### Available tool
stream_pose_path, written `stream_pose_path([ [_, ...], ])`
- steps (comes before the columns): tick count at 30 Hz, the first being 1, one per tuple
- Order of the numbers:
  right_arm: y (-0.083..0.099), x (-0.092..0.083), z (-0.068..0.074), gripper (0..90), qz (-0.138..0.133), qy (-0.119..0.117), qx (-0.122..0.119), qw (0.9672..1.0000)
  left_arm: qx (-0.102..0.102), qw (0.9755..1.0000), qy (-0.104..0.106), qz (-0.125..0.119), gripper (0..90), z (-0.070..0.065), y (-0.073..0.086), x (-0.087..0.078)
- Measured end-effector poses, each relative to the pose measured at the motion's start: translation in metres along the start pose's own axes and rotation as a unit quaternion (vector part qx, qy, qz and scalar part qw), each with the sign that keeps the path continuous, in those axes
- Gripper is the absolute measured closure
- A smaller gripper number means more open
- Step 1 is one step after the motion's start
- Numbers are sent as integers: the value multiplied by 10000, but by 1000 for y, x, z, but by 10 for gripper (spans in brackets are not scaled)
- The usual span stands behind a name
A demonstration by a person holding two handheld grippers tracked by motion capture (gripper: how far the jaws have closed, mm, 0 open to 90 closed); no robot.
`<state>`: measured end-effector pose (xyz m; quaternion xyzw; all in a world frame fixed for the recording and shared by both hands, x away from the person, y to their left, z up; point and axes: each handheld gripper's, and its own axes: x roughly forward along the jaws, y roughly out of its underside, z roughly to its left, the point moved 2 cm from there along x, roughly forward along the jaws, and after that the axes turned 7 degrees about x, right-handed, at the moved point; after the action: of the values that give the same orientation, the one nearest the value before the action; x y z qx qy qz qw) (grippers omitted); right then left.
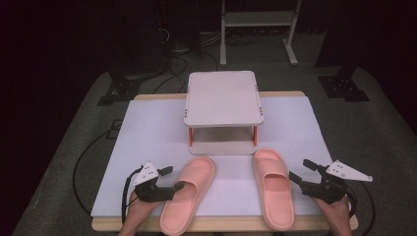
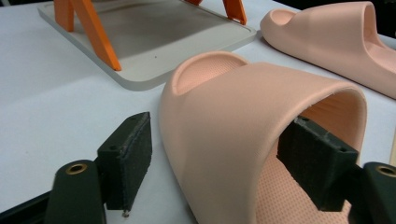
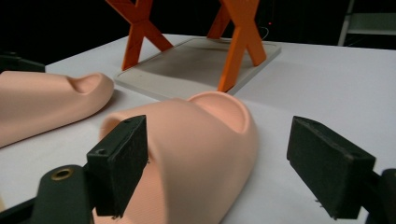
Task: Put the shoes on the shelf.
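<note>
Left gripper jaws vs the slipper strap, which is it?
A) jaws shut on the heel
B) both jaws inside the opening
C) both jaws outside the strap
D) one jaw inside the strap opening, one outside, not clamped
D: in the left gripper view the left gripper has one pad inside the left slipper strap opening and the other outside with a gap showing, so it straddles the strap wall unclamped.

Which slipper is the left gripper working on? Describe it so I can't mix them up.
Start at the small white shelf on orange legs mid-table. Two pink slippers lie in front; take the left slipper, angled toward the near edge. Unlike its twin, the left gripper straddles its strap.
</note>
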<state>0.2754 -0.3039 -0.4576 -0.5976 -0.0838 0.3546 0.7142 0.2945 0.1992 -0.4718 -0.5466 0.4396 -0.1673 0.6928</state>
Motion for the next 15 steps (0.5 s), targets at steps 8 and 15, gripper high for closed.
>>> stream_pose_path([
  [8,8,2,16,202,135,-178,-156,9996,-4,9999,3,111,383,-2,0,1],
  [15,17,17,17,267,544,61,-248,9982,-29,9999,-27,168,462,-3,0,2],
])
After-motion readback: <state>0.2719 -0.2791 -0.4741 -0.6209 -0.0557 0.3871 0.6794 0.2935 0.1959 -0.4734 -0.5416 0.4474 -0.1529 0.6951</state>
